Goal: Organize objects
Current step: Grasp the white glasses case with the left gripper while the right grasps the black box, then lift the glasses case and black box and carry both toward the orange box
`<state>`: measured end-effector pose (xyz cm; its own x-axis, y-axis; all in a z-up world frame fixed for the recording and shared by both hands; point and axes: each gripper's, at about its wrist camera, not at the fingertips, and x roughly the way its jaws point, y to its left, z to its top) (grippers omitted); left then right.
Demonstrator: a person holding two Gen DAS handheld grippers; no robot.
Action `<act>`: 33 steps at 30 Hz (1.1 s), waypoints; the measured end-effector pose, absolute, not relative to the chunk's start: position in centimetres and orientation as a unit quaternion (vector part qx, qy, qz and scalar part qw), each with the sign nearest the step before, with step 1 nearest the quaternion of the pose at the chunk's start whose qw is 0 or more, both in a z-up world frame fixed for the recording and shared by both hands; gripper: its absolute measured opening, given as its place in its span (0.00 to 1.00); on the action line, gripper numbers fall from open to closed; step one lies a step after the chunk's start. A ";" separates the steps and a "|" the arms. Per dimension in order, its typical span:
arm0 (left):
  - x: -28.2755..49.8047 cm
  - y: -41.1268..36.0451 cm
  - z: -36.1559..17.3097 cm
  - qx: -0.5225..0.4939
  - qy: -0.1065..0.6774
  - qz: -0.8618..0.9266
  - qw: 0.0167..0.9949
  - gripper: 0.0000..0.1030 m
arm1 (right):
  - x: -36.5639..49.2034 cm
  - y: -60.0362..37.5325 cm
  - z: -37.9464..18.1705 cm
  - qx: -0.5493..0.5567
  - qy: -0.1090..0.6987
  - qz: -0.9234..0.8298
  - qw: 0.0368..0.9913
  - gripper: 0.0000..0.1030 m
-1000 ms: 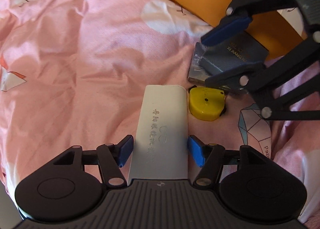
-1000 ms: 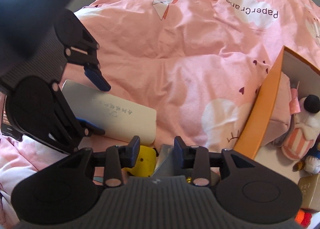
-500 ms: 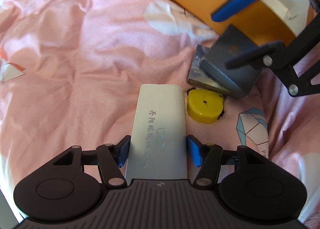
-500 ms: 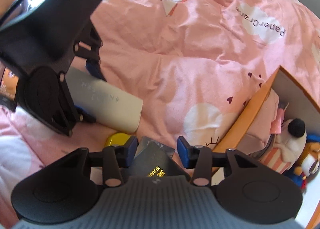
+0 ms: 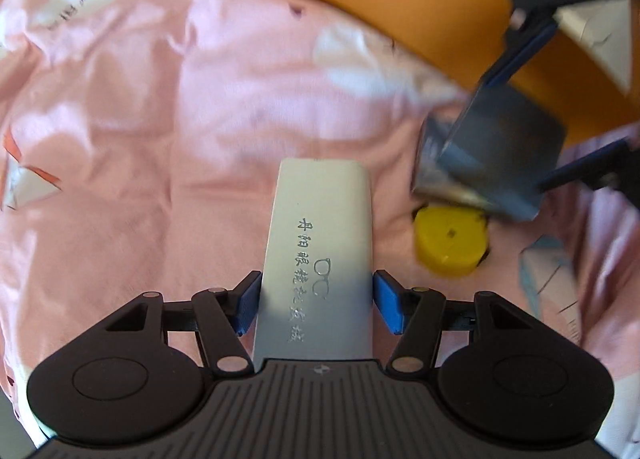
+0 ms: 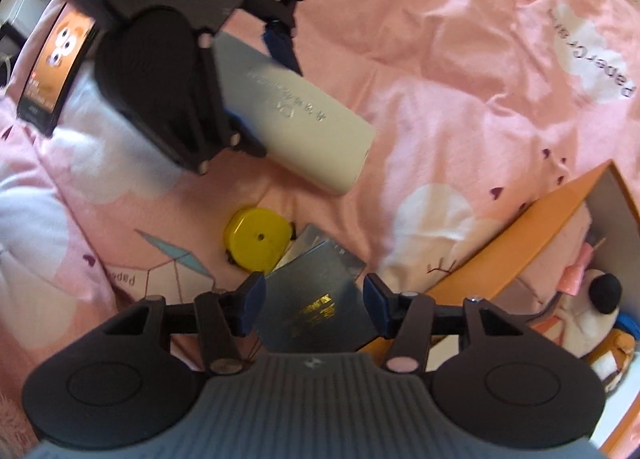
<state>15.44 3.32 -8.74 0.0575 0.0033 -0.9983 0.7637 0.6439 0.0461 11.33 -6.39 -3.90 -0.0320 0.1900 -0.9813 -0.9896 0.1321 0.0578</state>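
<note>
— Right, what are your two hands doing?

— My left hand-held gripper (image 5: 316, 301) is pinching a long white case (image 5: 320, 251) across its width, both blue pads (image 5: 386, 307) pressing on its sides. The case is sticking straight out ahead of me, printed characters running along its top, over the pink bedspread (image 5: 160, 119).

— And the other one?

— My right hand-held gripper (image 6: 312, 305) is sitting around a dark grey box (image 6: 316, 307) with gold lettering. The box is filling the gap between the blue pads (image 6: 252, 305); the left pad seems to be touching it, but the picture is blurred, so I cannot tell for sure that the grip is firm. In the left wrist view the same box (image 5: 504, 151) is appearing tilted, above a flatter grey piece (image 5: 430, 163) lying beneath it.

— Anything else lying nearby?

— A round yellow tape measure (image 6: 258, 245) is lying on the bedspread, just beside the grey box and near the far end of the white case (image 6: 304, 119). An orange box (image 6: 536, 239) is standing open to my right, with a plush toy (image 6: 596, 307) showing inside. A phone (image 6: 56, 59) with an orange screen is lying at the far left.
</note>
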 end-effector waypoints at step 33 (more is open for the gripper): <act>13.9 3.7 -3.9 0.311 0.585 -0.281 0.694 0.67 | 11.1 -7.2 -3.3 -0.448 0.453 0.563 0.526 0.11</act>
<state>13.90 3.72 -3.95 0.1573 -0.0260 -0.9872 0.7543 0.6483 0.1031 11.10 -7.24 -3.29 -0.0440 0.1859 -0.9816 -0.9987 -0.0349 0.0382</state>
